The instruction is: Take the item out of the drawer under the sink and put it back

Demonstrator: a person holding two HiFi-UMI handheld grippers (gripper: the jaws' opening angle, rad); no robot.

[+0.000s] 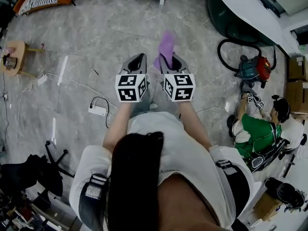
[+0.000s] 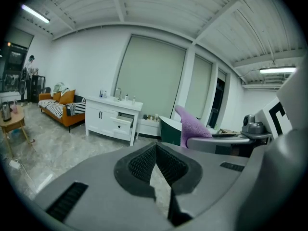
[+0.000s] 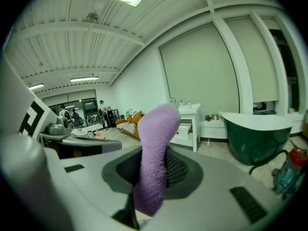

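- Clamping the purple fuzzy cloth (image 3: 154,167) between part-closed jaws, the right gripper (image 1: 167,60) held it upright, with the cloth's top poking past the jaw tips.
- The left gripper (image 1: 136,62) carried nothing, and its jaws were closed together.
- The white sink vanity (image 2: 103,117) stood well apart across the floor, and its drawer (image 2: 123,124) hung open.
- Taking the cloth out appeared done. Bringing it to the open drawer, releasing it inside and probably shutting the drawer seemed still left to do.

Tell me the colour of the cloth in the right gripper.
Purple; the cloth shows best in the right gripper view.
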